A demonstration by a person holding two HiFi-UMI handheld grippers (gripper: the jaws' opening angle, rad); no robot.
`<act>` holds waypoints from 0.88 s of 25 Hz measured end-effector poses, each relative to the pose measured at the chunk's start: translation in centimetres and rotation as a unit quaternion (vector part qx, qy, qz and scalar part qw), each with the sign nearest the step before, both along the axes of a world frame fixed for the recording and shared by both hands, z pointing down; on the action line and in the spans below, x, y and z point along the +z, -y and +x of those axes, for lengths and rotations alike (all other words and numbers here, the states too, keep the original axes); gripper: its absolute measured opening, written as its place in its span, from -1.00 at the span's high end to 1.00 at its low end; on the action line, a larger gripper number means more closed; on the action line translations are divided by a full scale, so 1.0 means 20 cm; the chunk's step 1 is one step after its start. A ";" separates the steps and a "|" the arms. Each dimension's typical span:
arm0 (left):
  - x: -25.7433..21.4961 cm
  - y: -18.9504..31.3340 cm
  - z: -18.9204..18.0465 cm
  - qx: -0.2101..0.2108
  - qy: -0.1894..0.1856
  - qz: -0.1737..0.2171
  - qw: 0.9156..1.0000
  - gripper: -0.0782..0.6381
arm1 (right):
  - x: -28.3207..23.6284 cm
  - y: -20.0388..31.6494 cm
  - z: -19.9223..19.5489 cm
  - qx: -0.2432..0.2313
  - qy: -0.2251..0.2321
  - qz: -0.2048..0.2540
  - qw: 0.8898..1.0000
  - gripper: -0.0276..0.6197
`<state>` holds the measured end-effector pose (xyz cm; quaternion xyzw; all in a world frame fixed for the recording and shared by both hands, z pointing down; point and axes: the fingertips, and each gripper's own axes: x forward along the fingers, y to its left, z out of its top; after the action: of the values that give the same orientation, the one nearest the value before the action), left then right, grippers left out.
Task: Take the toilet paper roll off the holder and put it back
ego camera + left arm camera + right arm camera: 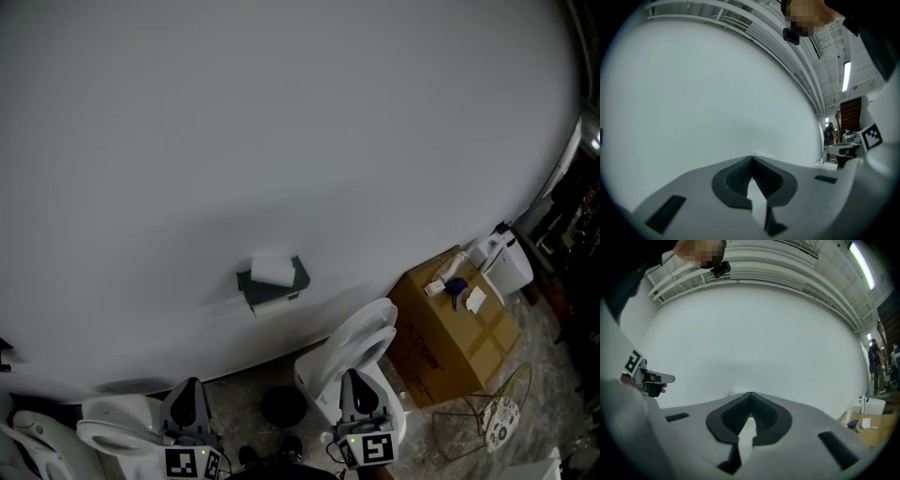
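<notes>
Left gripper [190,386] and right gripper [361,380], jaws together and empty, flank toilet paper roll [272,268] ahead on its holder [298,277], axis sideways; I judge neither nearer.

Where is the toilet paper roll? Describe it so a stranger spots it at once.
Start at the big white wall. Low on it, up and left of the open toilet, hangs a dark holder. The toilet paper roll sits in it, the only white shape framed in dark.
</notes>
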<state>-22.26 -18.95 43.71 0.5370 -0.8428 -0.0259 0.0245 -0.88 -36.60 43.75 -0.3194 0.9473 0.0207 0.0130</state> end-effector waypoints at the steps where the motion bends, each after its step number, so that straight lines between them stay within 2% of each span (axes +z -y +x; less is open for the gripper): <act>1: 0.00 0.00 0.00 0.000 0.000 0.001 1.000 0.77 | -0.02 0.01 0.01 0.006 0.004 0.004 1.000 0.91; 6: -0.06 -0.01 -0.02 -0.018 0.020 0.019 0.999 0.77 | -0.06 0.05 0.01 0.014 0.020 0.011 1.000 0.92; 9: -0.06 -0.03 -0.02 -0.018 0.021 0.023 0.999 0.77 | -0.05 0.04 0.01 0.017 0.003 0.004 1.000 0.92; 13: -0.05 -0.04 -0.04 -0.022 0.023 0.024 0.999 0.78 | -0.05 0.04 -0.01 0.012 0.020 0.014 1.000 0.92; 22: -0.03 -0.11 -0.07 -0.035 0.026 0.022 0.999 0.77 | -0.03 0.03 0.03 0.016 0.016 0.010 1.000 0.92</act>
<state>-23.69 -16.77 43.09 0.5082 -0.8606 -0.0313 -0.0100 -0.24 -37.10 43.16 -0.3347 0.9415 0.0255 0.0315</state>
